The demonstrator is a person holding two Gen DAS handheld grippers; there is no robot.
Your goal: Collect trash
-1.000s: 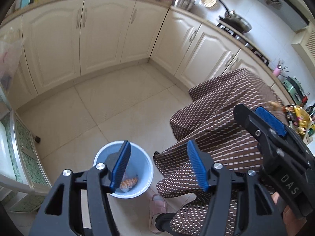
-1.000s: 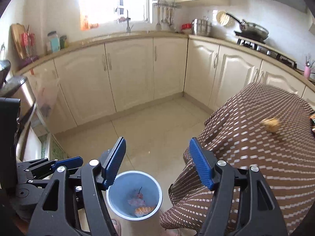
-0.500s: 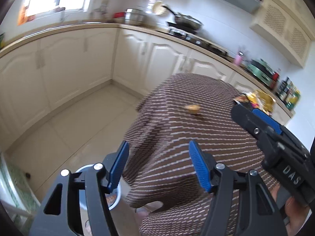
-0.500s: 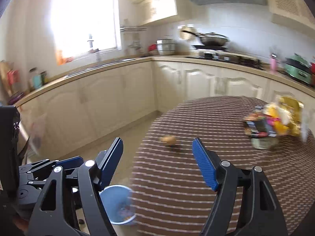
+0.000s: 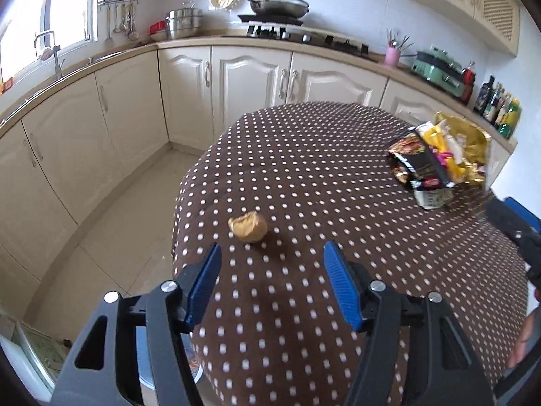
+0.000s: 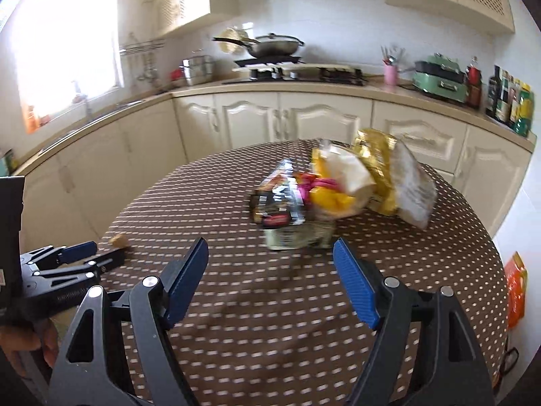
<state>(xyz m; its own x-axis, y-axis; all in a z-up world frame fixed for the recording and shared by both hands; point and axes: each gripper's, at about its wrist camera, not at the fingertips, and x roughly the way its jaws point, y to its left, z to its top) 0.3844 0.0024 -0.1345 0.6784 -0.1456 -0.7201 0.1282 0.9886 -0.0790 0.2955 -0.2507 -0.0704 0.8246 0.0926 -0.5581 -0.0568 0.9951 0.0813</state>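
A small tan crumpled scrap lies on the tabletop, near its left edge, on the brown cloth with white dots. The left gripper hovers just short of it, released, its blue pads spread wide with nothing between them and the scrap roughly in line with the gap. Well apart from the scrap, toward the far right of the tabletop, sits a heap of wrappers: gold foil, a dark printed packet, yellow and pink bits, and a clear bag, blurred in the right wrist view. The right gripper faces that heap, also released and holding nothing. Below the tabletop's near edge, part of a bin shows behind the left gripper. Cream kitchen cabinets run along the walls beyond.
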